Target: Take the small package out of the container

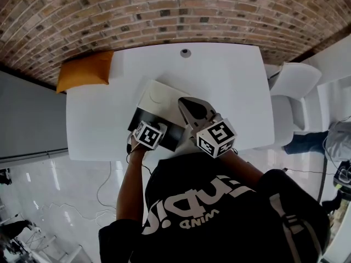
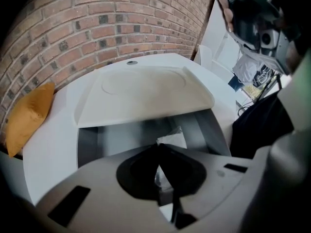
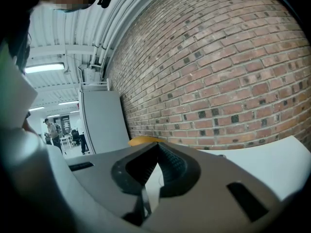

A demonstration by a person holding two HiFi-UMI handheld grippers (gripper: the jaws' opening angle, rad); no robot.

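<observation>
A black container (image 1: 174, 139) with its white lid (image 1: 156, 96) raised stands on the white table (image 1: 230, 86). My left gripper (image 1: 154, 126) reaches down into it. In the left gripper view the jaws (image 2: 158, 147) are shut, and the crinkled plastic of the small white package (image 2: 174, 140) is pinched between them, above the grey inside wall of the container (image 2: 87, 144) and under the lid (image 2: 146, 89). My right gripper (image 1: 183, 102) hovers above the container's right side, shut and holding nothing; its tips (image 3: 157, 145) point towards the brick wall.
An orange cushion (image 1: 85, 70) lies at the table's far left corner, against the brick wall (image 1: 164, 10). A round cable port (image 1: 186, 52) sits at the table's far edge. A white chair (image 1: 290, 86) stands to the right of the table.
</observation>
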